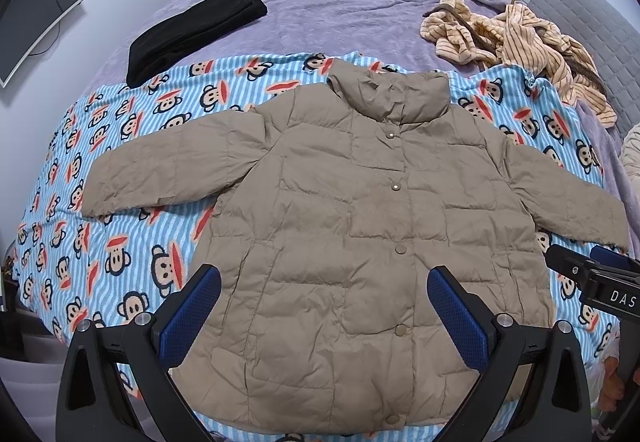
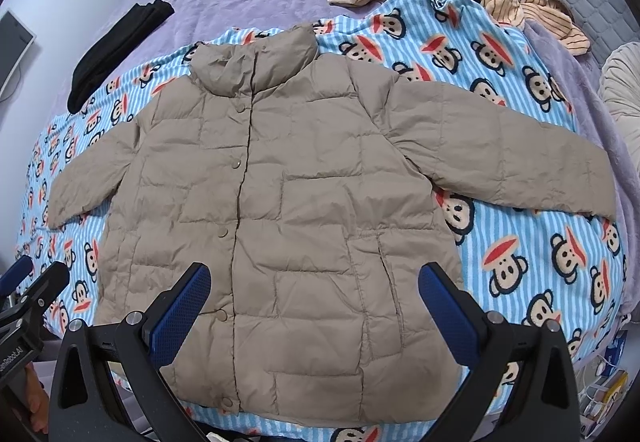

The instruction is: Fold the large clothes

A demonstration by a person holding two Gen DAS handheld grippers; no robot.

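The jacket's (image 1: 360, 234) hem drops out of sight behind both tongs, and the right tongs (image 1: 588, 274) are cut off at the left view's edge. Jacket lies flat, front up, both sleeves spread, on the monkey blanket (image 1: 120, 242) at the bed's (image 1: 328, 2) near edge. Left tongs (image 1: 324, 306) wide, holding nothing, over its lower front; right tongs (image 2: 314, 302) likewise.

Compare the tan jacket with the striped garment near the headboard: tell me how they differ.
The jacket is plain tan and quilted; the striped garment is cream with brown stripes and looks fleecy. The jacket lies spread flat, sleeves out, snaps closed; the striped garment is crumpled in a heap. The jacket rests on the monkey blanket; the striped garment lies mostly on the purple cover, overlapping the blanket's corner. Both are unfolded, and neither gripper touches them.
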